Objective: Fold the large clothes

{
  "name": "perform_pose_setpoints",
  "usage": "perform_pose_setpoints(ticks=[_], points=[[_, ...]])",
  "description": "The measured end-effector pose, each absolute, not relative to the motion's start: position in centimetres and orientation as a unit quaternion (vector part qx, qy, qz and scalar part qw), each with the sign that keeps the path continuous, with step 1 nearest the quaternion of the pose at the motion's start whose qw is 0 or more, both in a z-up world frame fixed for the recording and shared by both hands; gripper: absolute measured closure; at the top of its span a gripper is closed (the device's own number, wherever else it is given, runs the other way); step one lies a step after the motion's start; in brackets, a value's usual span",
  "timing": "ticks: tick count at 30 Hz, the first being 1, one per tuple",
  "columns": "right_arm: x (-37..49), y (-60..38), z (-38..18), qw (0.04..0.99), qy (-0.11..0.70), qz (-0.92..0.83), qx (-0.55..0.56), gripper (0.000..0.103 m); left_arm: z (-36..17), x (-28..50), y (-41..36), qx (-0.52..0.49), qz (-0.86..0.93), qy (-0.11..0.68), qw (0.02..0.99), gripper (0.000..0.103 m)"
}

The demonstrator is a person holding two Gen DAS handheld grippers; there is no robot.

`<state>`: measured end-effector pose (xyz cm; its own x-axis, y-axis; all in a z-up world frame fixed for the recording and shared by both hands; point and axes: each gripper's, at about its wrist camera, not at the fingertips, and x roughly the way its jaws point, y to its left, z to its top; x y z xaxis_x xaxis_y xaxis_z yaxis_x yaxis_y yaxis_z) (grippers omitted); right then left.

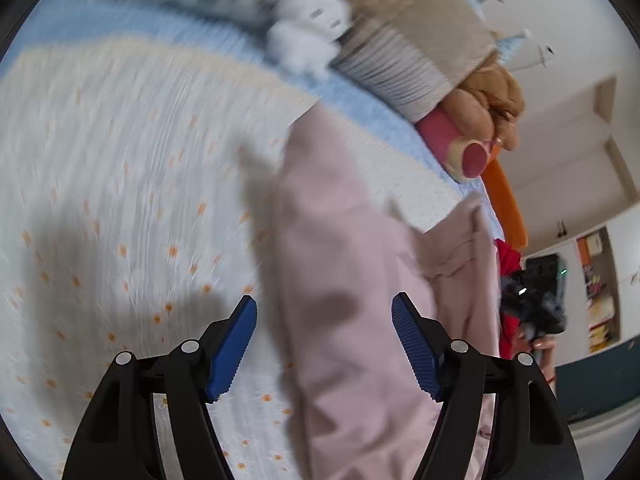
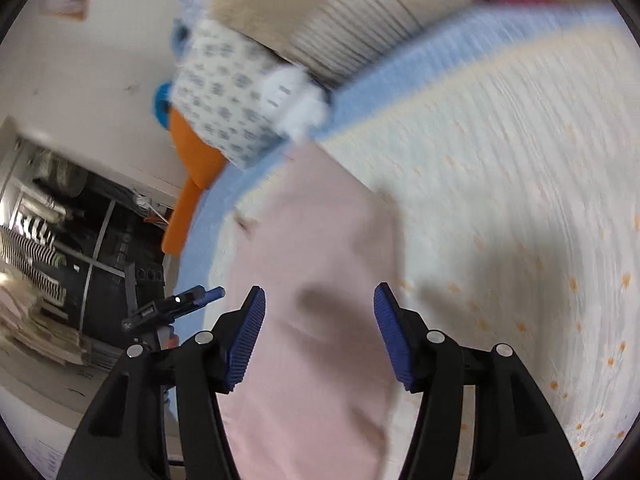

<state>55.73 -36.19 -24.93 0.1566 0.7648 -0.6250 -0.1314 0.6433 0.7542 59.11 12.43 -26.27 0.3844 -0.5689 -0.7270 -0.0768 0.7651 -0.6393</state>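
A pale pink garment (image 1: 340, 280) lies on a white bed cover with small orange flowers (image 1: 120, 200). My left gripper (image 1: 324, 344) is open, its blue pads either side of the garment's folded edge, just above it. The right gripper with the hand that holds it (image 1: 536, 304) shows at the far right of the left wrist view. In the right wrist view the same pink garment (image 2: 312, 264) runs up the middle. My right gripper (image 2: 319, 336) is open over it, holding nothing. The left gripper (image 2: 176, 306) shows at the left there. Both views are motion-blurred.
Pillows and folded bedding (image 1: 400, 40) are piled at the head of the bed, with a white plush toy (image 1: 308, 28) and a brown plush toy (image 1: 488, 104). An orange bed edge (image 2: 188, 184) borders the mattress. Shelves with folded cloth (image 2: 36, 260) stand beyond the bed.
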Motion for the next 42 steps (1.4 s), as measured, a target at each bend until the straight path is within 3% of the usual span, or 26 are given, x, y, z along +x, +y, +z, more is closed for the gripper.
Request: perform_pose_setpoints(ticks=[4,13,15,17,19,23,30,35,38,42], points=[[56.7,-35.4,-27.9,0.664,0.559,0.356,0.345,0.047,-29.4,59.6,12.5,-0.348,-0.182,0.524,0.756,0.033],[58.9,-29.9,-28.9,0.643,0.571,0.398,0.321,0.039,-29.4,62.3,10.4,-0.339,-0.211,0.514,0.759,0.035],[58.8,-29.5,-28.7,0.649,0.574,0.394,0.307,0.044,-29.3,62.6,9.6,-0.334,-0.208,0.513,0.763,0.037],[58.9,-29.4,-28.8,0.654,0.583,0.384,0.292,0.07,-29.5,62.7,9.4,-0.341,-0.204,0.513,0.761,0.049],[58.8,-29.3,-28.5,0.662,0.583,0.381,0.277,0.081,-29.7,62.7,9.6,-0.352,-0.201,0.513,0.756,0.063],[58.3,-29.2,-26.8,0.683,0.575,0.375,0.249,0.095,-28.3,62.3,9.4,-0.343,-0.194,0.508,0.766,0.074],[56.4,-29.4,-20.1,0.732,0.519,0.402,0.183,0.097,-21.8,60.9,7.6,-0.279,-0.199,0.491,0.801,0.073],[55.6,-28.9,-18.6,0.739,0.513,0.399,0.181,0.097,-18.8,60.6,6.8,-0.27,-0.194,0.495,0.803,0.073],[54.7,-28.7,-17.2,0.749,0.497,0.404,0.168,0.097,-17.1,59.7,6.0,-0.232,-0.189,0.486,0.821,0.08],[51.6,-29.2,-13.1,0.774,0.443,0.432,0.134,0.097,-12.4,55.6,4.2,-0.153,-0.199,0.41,0.877,0.084]])
